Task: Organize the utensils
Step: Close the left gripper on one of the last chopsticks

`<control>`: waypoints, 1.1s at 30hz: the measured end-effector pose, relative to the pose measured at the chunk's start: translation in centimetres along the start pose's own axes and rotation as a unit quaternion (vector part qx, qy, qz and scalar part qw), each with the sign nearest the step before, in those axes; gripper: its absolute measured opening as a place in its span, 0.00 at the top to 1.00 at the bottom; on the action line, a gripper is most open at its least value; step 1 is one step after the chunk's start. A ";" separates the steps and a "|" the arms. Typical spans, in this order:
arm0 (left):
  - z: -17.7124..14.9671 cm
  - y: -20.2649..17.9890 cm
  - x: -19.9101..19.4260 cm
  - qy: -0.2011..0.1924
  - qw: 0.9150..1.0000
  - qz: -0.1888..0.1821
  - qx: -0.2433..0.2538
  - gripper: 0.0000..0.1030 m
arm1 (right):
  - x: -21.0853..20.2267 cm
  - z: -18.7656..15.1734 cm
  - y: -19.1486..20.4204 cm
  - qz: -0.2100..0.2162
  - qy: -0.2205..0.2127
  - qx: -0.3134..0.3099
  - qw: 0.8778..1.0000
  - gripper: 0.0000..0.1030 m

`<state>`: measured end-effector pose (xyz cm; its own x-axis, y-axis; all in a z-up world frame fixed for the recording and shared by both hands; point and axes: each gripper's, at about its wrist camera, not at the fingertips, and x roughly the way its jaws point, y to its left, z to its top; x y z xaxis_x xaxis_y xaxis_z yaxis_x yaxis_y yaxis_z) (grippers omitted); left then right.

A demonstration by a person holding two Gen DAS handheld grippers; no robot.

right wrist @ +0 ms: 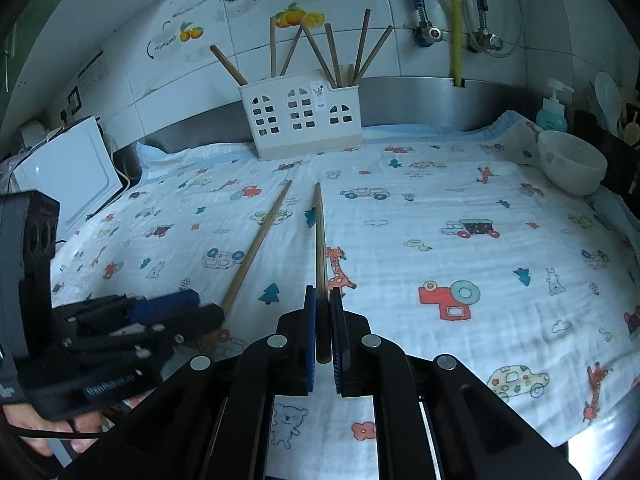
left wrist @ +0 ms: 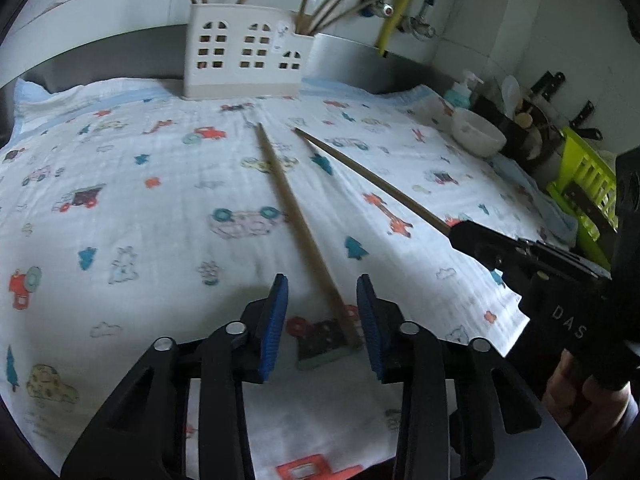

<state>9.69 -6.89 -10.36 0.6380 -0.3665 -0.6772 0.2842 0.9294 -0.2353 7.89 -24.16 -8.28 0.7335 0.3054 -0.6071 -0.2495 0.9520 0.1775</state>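
Between the blue pads of the left gripper (left wrist: 322, 316), released, lies the thick end of a slim brown wooden chopstick (left wrist: 296, 220) on the cartoon-print cloth (left wrist: 120, 184) over the worktop. At three o'clock, the right gripper (right wrist: 323, 332) is clenched on a second chopstick (right wrist: 319, 240). Both look light, stiff, slippery; grip near the thick end. Two remain out; at twelve o'clock, a white house-shaped holder (left wrist: 244, 54) has roughly eight.

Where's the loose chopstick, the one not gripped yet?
The loose chopstick lies on the printed cloth, its near end between the left gripper pads, tip toward the white holder.
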 end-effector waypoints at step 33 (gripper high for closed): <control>0.8 1.0 0.0 -0.014 0.999 0.043 0.011 0.94 | -1.8 1.1 0.5 0.003 -0.022 -0.015 1.000 0.94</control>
<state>10.48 -6.01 -10.03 0.6799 -0.2859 -0.6753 0.2421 0.9568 -0.1613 7.12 -24.21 -6.24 0.7591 0.3127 -0.5710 -0.2721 0.9492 0.1580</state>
